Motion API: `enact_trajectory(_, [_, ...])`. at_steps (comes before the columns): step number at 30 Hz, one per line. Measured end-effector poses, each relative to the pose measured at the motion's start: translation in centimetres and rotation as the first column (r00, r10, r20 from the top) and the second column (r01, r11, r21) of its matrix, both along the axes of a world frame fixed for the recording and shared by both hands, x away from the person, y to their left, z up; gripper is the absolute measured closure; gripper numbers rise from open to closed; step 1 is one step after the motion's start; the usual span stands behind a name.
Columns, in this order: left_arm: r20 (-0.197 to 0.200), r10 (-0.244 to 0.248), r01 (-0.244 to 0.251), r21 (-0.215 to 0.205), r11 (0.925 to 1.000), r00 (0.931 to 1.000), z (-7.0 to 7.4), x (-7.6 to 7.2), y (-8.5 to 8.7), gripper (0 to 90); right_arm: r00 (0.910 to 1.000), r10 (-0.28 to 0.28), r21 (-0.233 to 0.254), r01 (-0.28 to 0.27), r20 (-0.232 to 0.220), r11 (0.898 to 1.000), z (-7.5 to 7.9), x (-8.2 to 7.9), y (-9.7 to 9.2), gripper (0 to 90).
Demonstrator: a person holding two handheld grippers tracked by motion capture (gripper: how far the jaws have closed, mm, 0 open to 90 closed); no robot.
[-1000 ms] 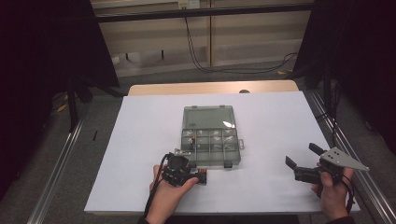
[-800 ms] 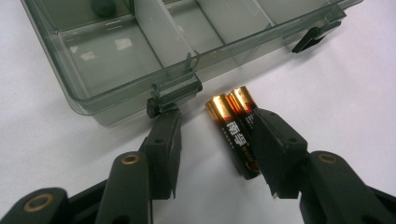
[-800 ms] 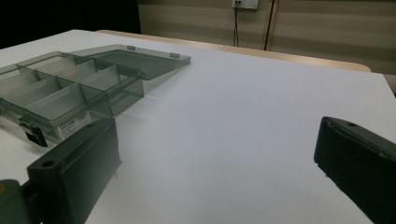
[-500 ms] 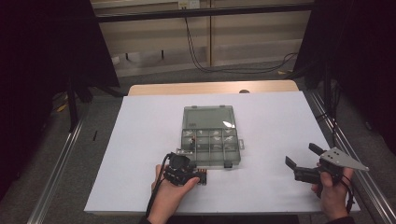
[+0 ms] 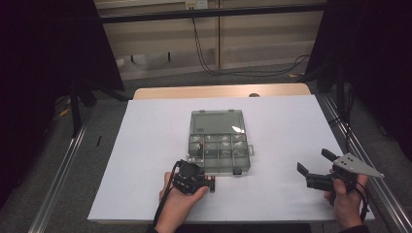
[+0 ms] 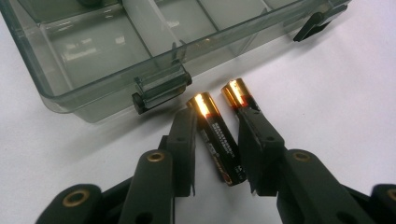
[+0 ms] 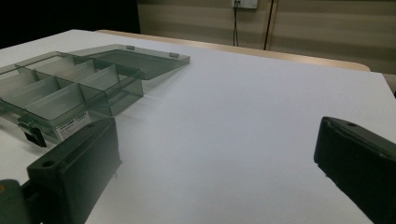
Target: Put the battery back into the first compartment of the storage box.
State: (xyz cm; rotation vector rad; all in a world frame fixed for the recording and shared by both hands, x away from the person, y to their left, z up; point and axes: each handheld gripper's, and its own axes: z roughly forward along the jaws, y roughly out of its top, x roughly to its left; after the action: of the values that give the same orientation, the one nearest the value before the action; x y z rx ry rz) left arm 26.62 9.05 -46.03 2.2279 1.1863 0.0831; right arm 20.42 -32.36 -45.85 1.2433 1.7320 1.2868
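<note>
The white-topped desk (image 5: 145,160) carries a clear grey plastic compartment box (image 5: 218,150), lid open. At its 7 o'clock, the left gripper (image 6: 217,135) has just been closing around a black copper-capped battery (image 6: 217,140); a second like battery (image 6: 238,93) lies just beside. At the box's 4 o'clock, the right gripper (image 5: 311,162) is spread wide.

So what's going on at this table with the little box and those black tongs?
A person holds a black two-jaw gripper in each hand. The left gripper has just been closing around a black AA battery with a copper-coloured end lying on the white table, though its pads do not clearly press on it yet. A second matching battery lies beside it, just in front of the open clear-grey plastic compartment box. The right gripper hangs open off to the side, holding nothing.
</note>
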Motion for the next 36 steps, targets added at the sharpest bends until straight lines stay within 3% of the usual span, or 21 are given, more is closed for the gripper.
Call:
enact_trajectory(14, [0.044, -0.007, 0.005, 0.054, 0.9985, 0.999, -0.06, -0.41, -0.47, 72.1, 1.0, -0.001, -0.003, 0.001, -0.002, 1.0, -0.05, 0.05, -0.01, 0.0])
enact_trajectory(26, [0.06, -0.016, 0.012, 0.063, 0.998, 0.9981, -0.16, -0.43, -0.35, 76.6, 1.0, -0.002, -0.011, 0.002, 0.0, 1.0, -0.1, 0.07, -0.03, 0.0])
enact_trajectory(36, [0.041, -0.027, 0.026, 0.037, 0.999, 0.9988, -0.07, -0.17, 0.03, 77.3, 1.0, 0.0, -0.011, 0.0, -0.003, 1.0, -0.13, 0.09, -0.01, 0.0])
